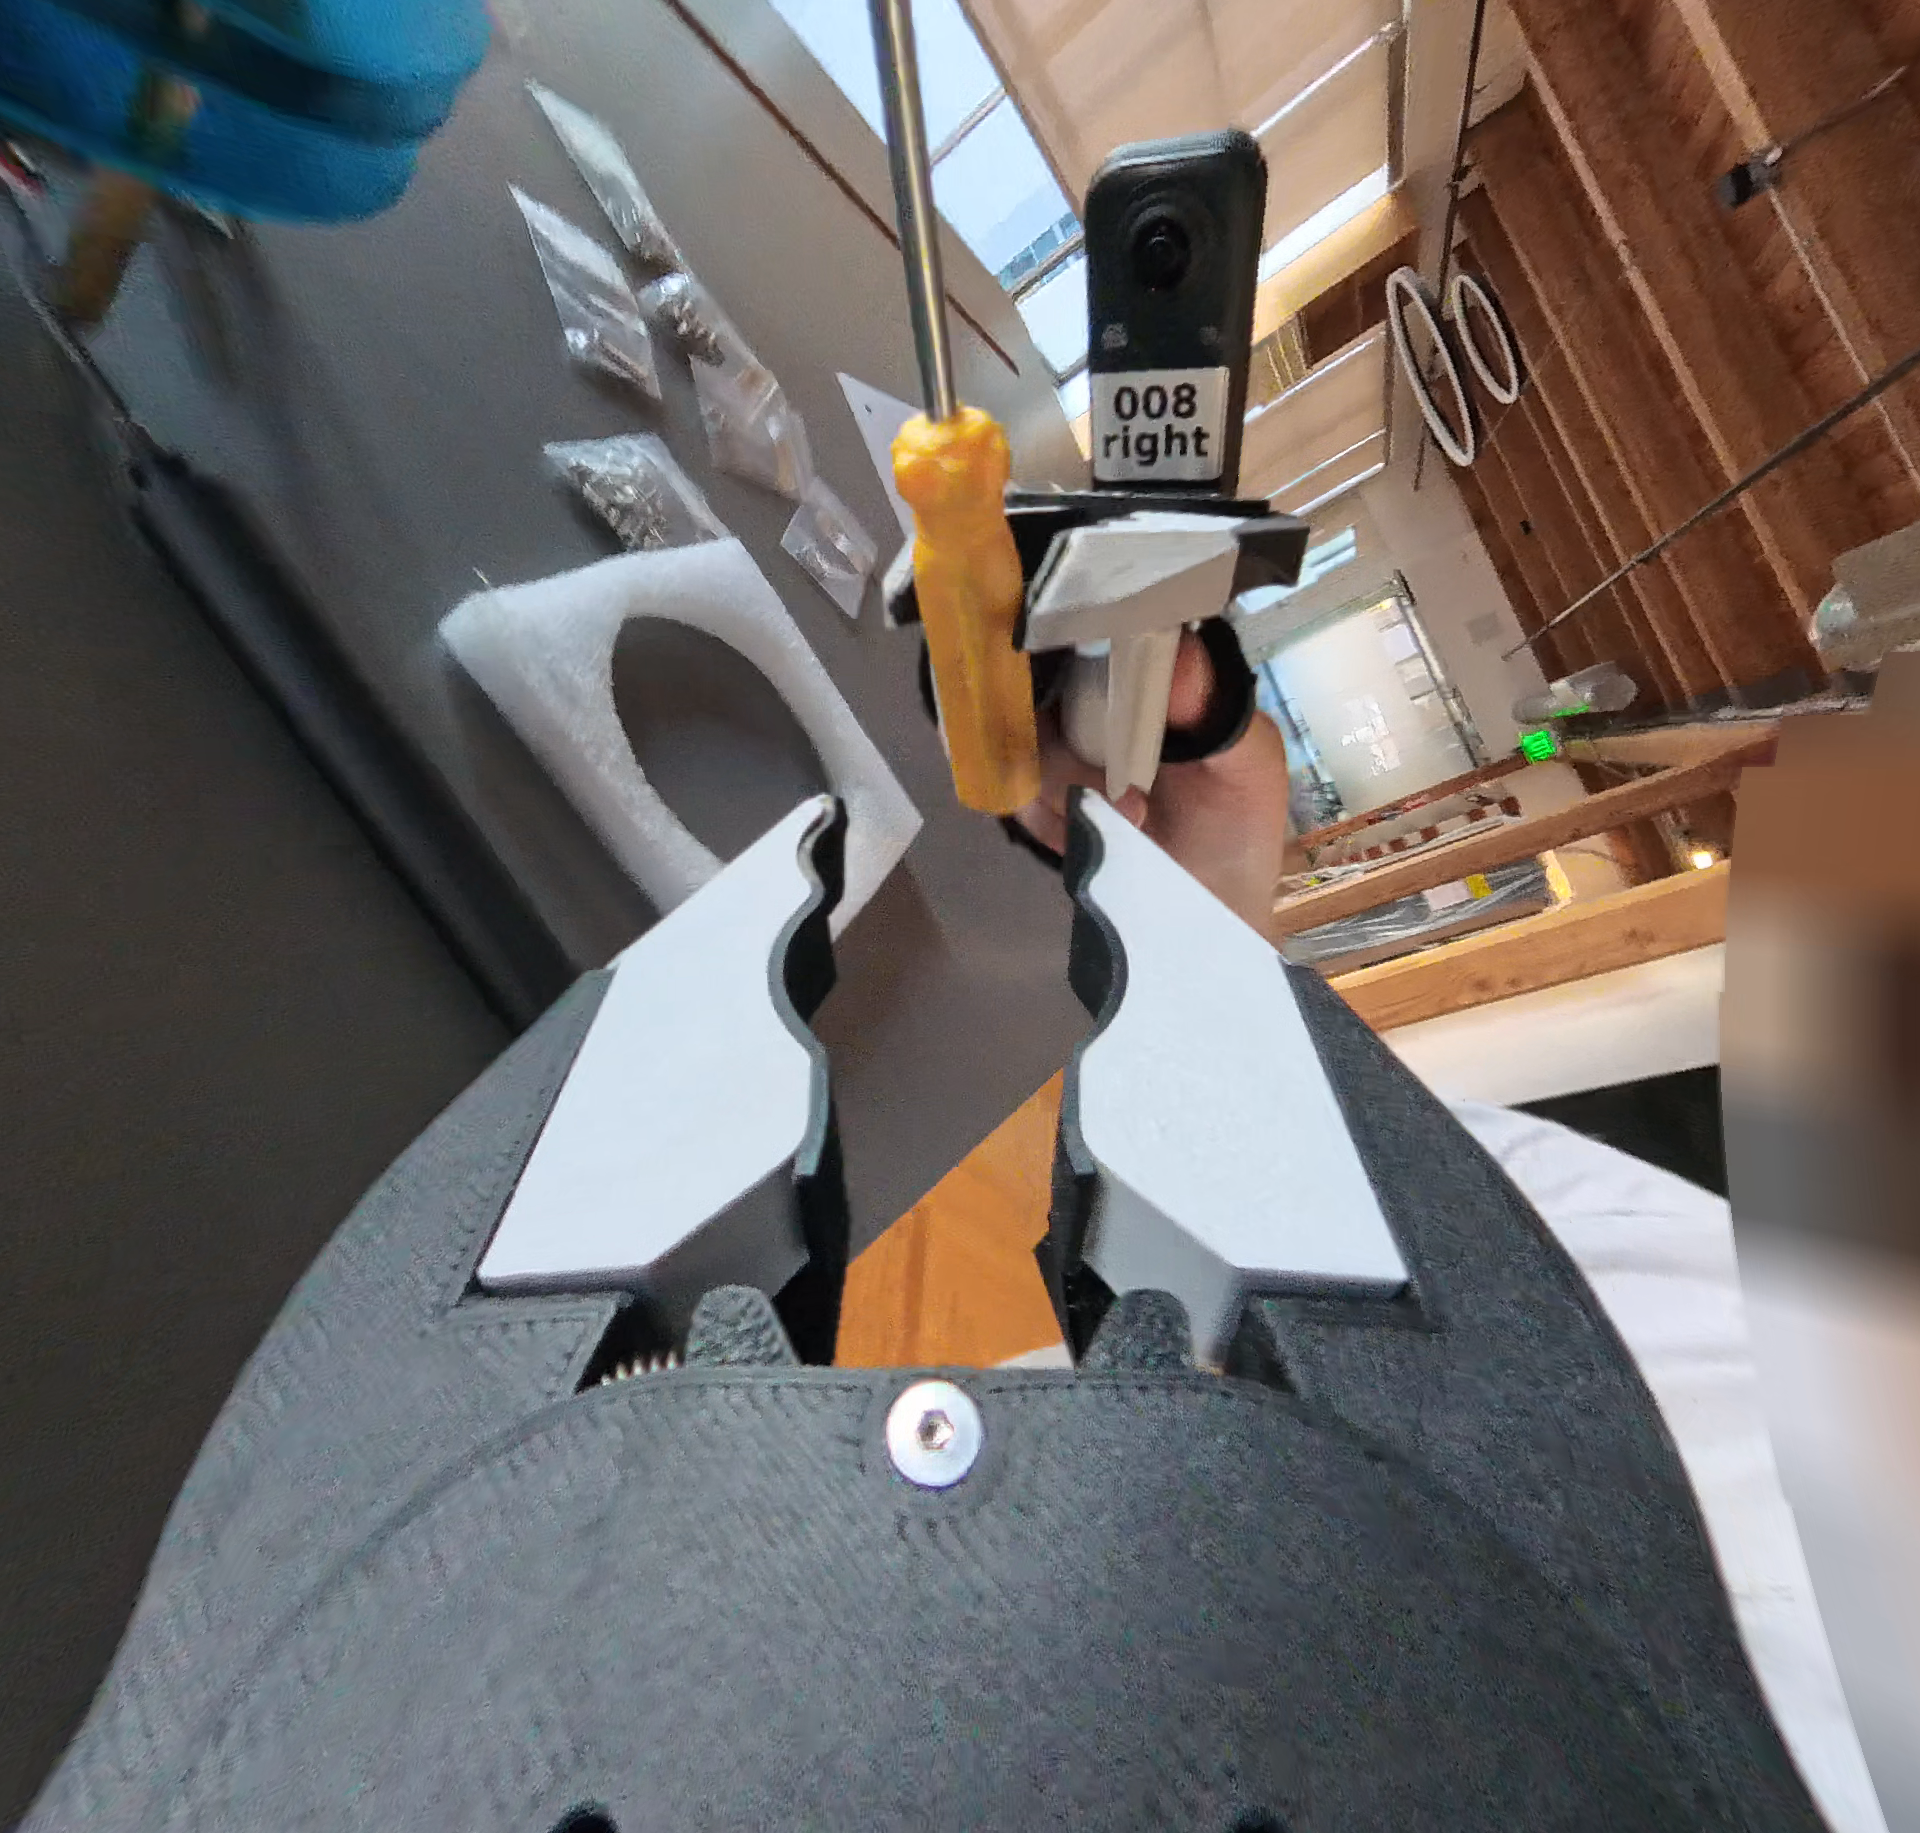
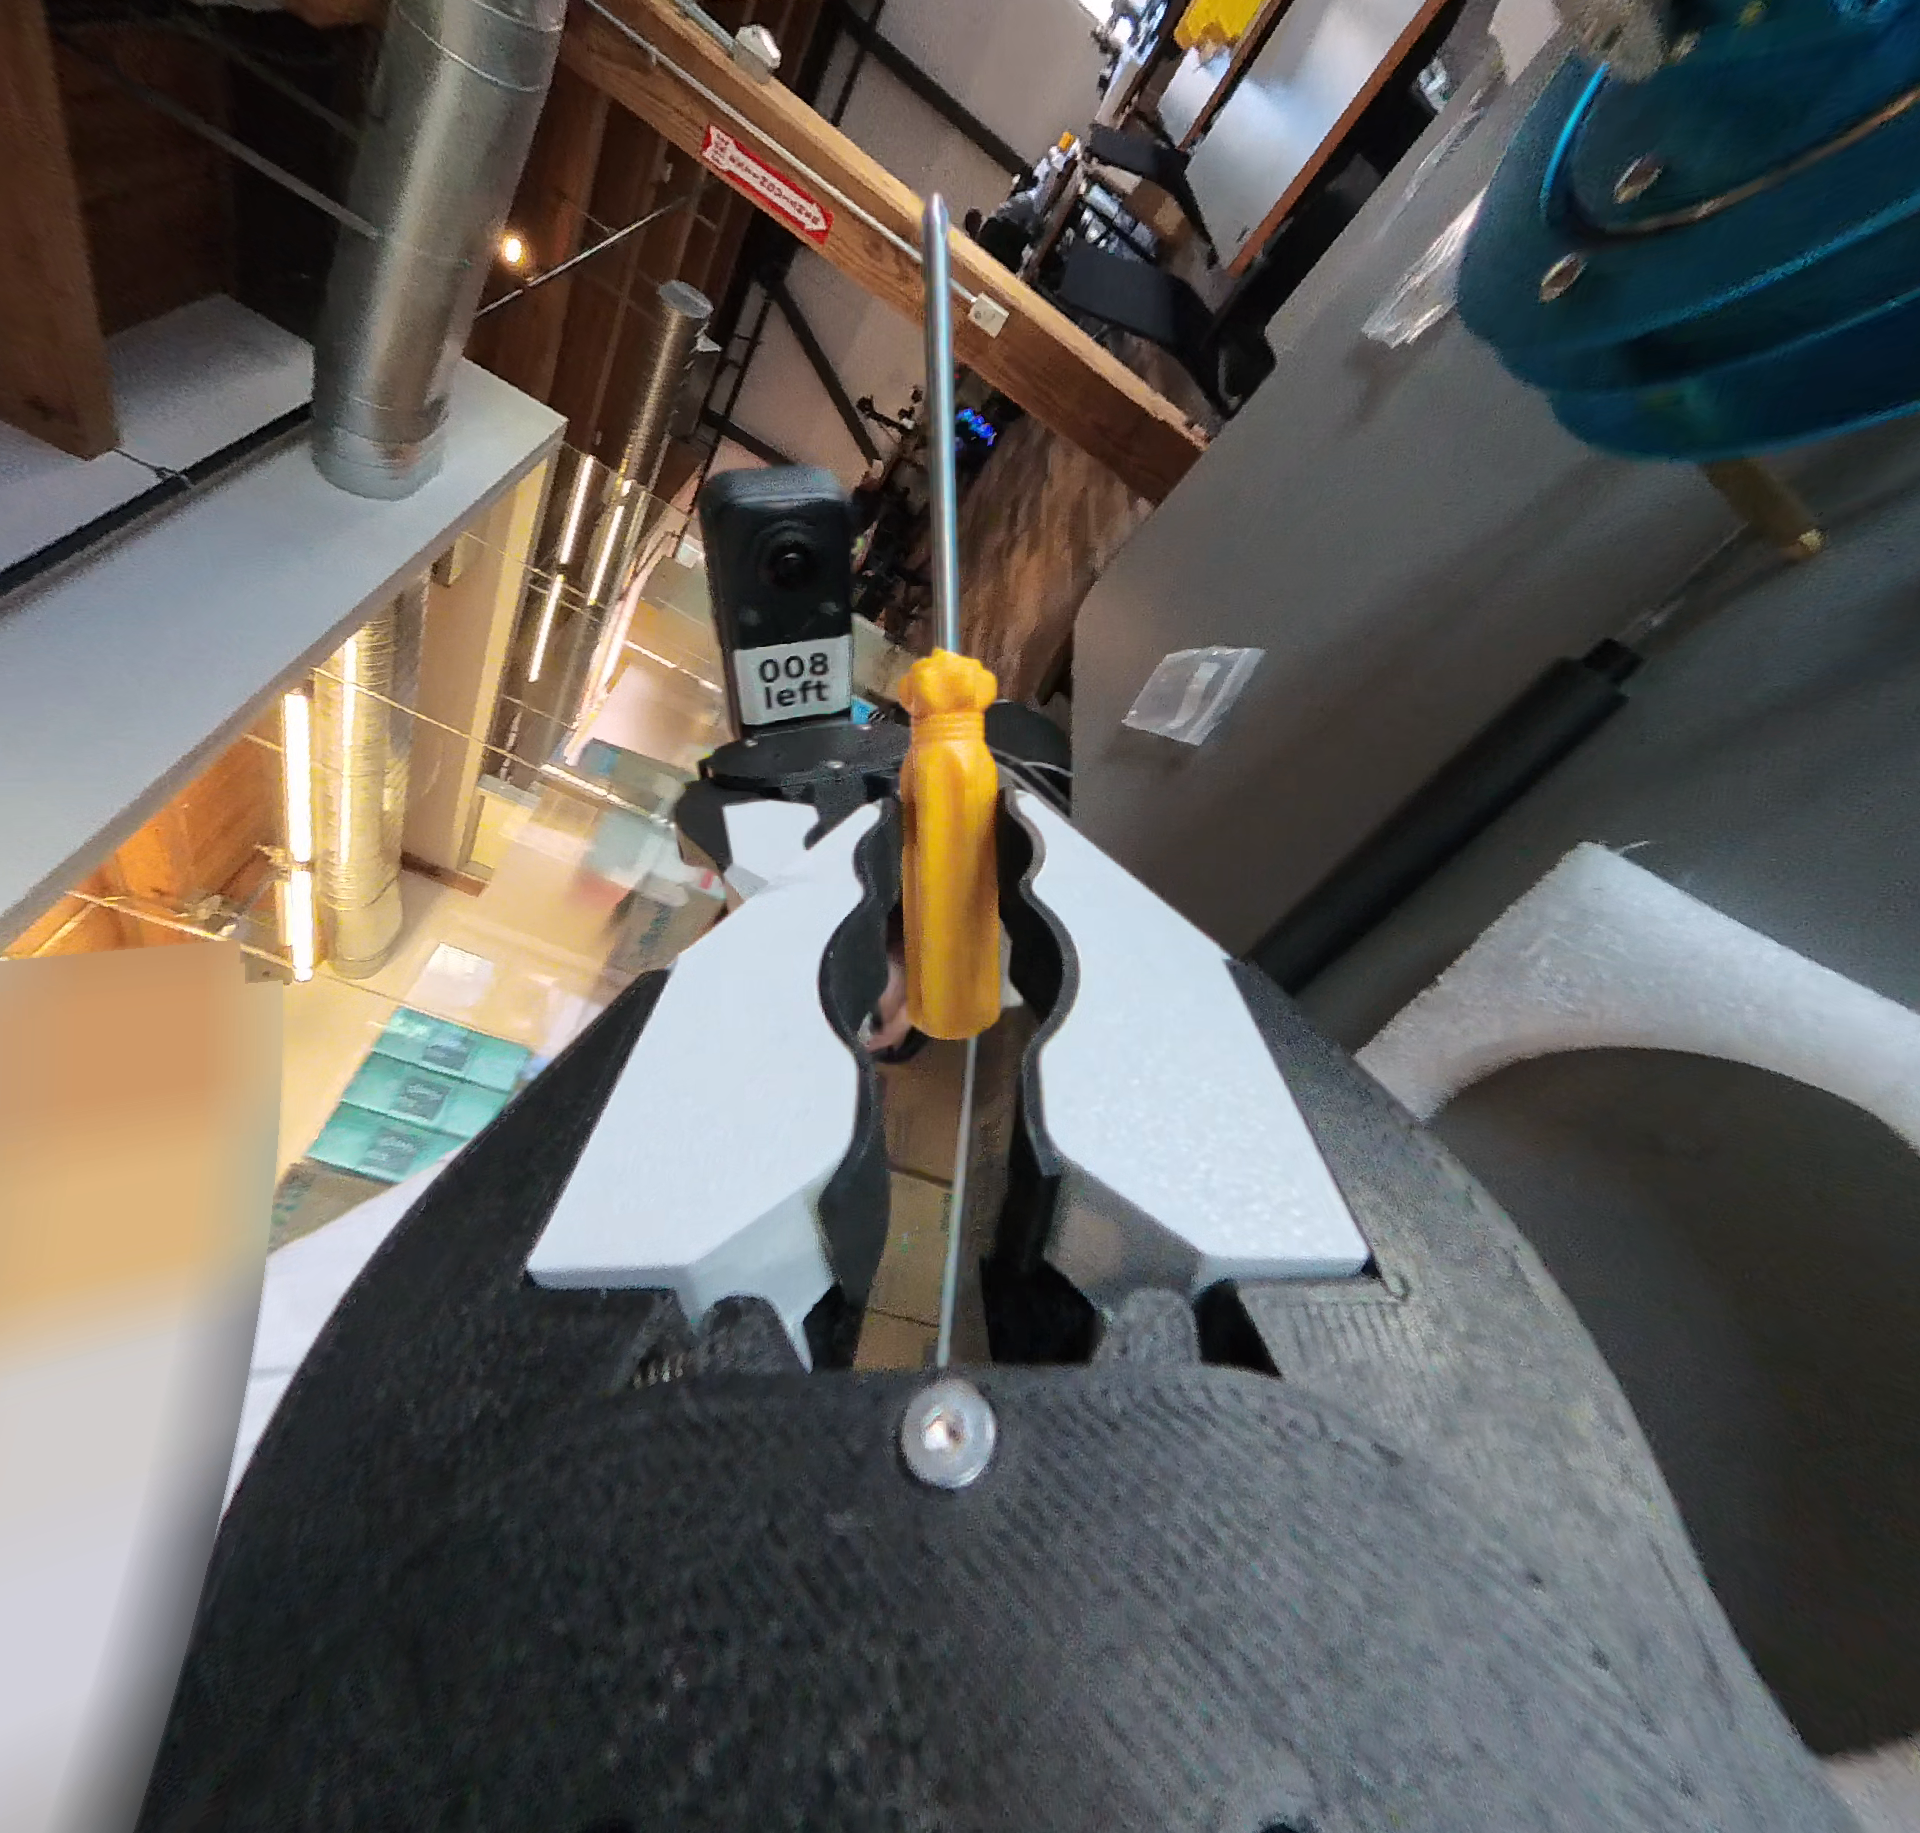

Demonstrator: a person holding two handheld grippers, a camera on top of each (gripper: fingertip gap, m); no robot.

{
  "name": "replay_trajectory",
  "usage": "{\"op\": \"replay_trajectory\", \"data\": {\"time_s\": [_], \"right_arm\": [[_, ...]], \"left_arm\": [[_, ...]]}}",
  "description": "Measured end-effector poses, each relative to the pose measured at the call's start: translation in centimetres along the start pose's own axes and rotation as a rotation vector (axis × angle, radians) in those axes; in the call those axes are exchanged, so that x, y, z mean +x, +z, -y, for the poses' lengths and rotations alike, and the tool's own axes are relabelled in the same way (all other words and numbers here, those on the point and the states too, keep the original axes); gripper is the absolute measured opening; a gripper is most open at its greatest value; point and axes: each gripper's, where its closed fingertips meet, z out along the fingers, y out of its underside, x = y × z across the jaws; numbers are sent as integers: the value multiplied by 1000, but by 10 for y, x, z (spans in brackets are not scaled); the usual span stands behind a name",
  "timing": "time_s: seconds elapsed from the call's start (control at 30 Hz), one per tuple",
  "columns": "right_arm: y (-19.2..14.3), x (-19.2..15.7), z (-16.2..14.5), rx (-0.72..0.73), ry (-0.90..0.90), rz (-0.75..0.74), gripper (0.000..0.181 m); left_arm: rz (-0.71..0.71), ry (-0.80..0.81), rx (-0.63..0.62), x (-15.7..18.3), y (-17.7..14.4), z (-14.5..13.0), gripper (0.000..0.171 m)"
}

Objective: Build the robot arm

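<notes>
My right gripper is shut on the yellow handle of a screwdriver, held in the air with its long metal shaft pointing up in the picture. In the left wrist view the screwdriver sits clamped in the right gripper, which a hand holds. My left gripper is open and empty, its fingertips on either side of the handle's butt end, just short of it. The left gripper also shows in the right wrist view, facing the right one.
A grey table carries a white foam block with a round cut-out, also in the right wrist view. Several clear bags of small metal parts lie beyond it. A blurred blue object stands at the table's far side. The tips of both grippers are at nearly the same place.
</notes>
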Motion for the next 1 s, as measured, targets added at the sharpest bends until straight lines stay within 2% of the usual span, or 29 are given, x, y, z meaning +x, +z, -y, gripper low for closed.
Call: {"op": "replay_trajectory", "data": {"time_s": [0.07,0.13,0.23,0.33,0.43,0.53,0.6,0.77,0.87,1.0], "right_arm": [[-11,2,4,6,-35,-42,16],[-21,1,6,10,-43,-61,16],[-32,1,4,44,-68,-118,16],[-38,19,-2,85,-85,-261,16],[-33,22,-5,143,-58,-297,16],[-31,32,-7,202,-63,-385,16],[-29,33,-10,236,-54,-406,16],[-23,40,-19,280,-30,-443,16],[-20,43,-19,276,-10,-409,16],[-34,47,-28,221,19,-398,16]], "left_arm": [[-1,99,33,-1,-13,7,48],[-9,203,55,-6,-26,15,47],[-19,247,43,-23,-40,31,43],[-110,204,-1,-30,-35,43,39],[-188,114,-18,-36,-13,50,41],[-324,-40,-92,-31,7,48,40],[-334,-96,-111,-38,14,49,43],[-364,-119,-71,-45,17,62,36],[-382,-134,-42,-41,13,67,34],[-364,-46,34,-43,-8,77,32]]}}
